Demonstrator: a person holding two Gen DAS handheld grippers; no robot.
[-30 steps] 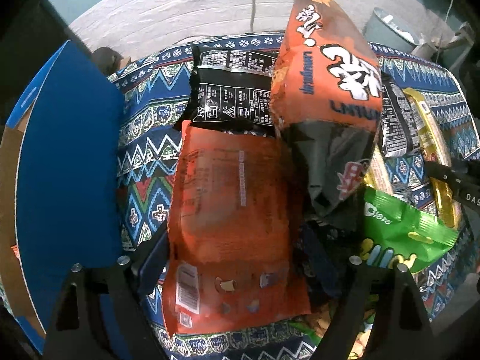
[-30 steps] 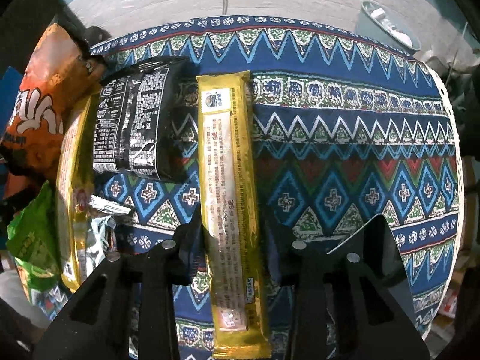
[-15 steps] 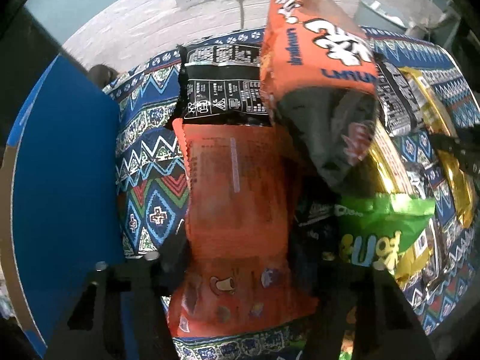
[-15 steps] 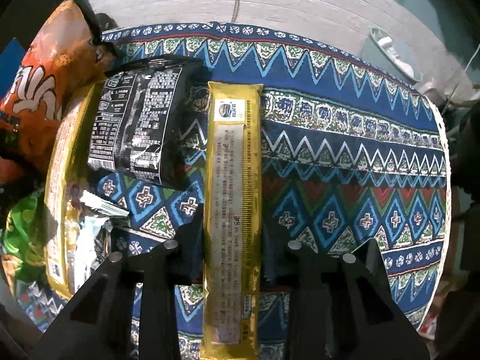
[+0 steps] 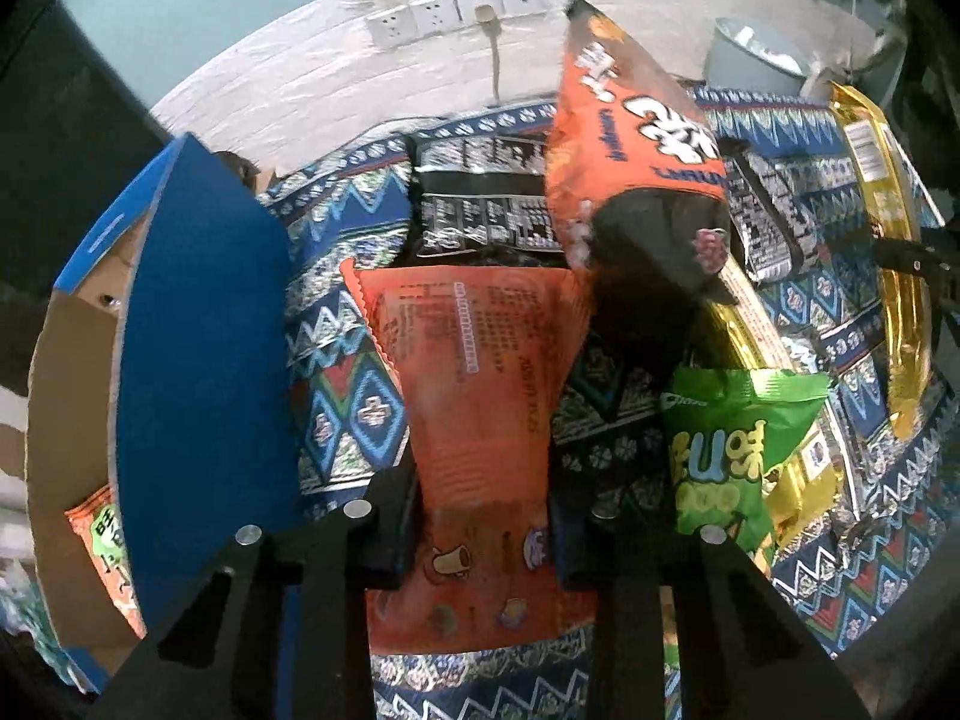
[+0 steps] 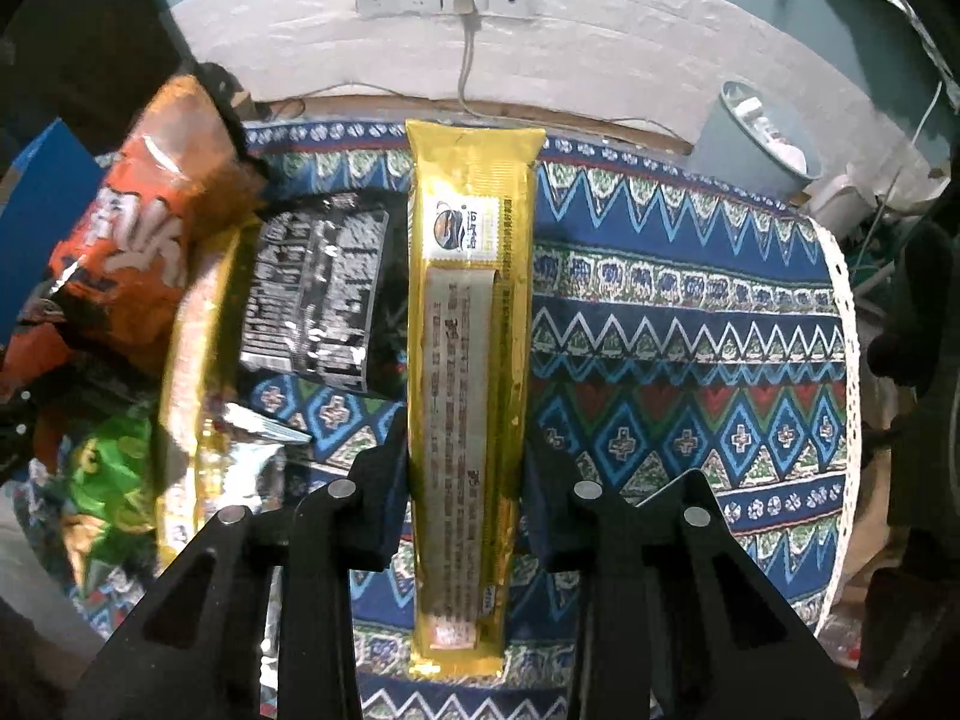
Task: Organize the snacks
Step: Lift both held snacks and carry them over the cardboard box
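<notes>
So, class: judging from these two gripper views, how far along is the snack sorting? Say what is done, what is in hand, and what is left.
Done: one orange packet already lies in the cardboard box.
In hand: the left gripper is shut on an orange bag; the right gripper is shut on a long gold pack.
Left: the black packet, the green bag and a big orange bag remain on the patterned cloth.

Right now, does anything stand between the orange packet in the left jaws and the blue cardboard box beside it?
Nothing visible does. The left gripper is shut on the orange packet, and only bare patterned cloth lies between it and the blue cardboard box. The box's blue wall faces the packet, so the packet must go over it.
</notes>
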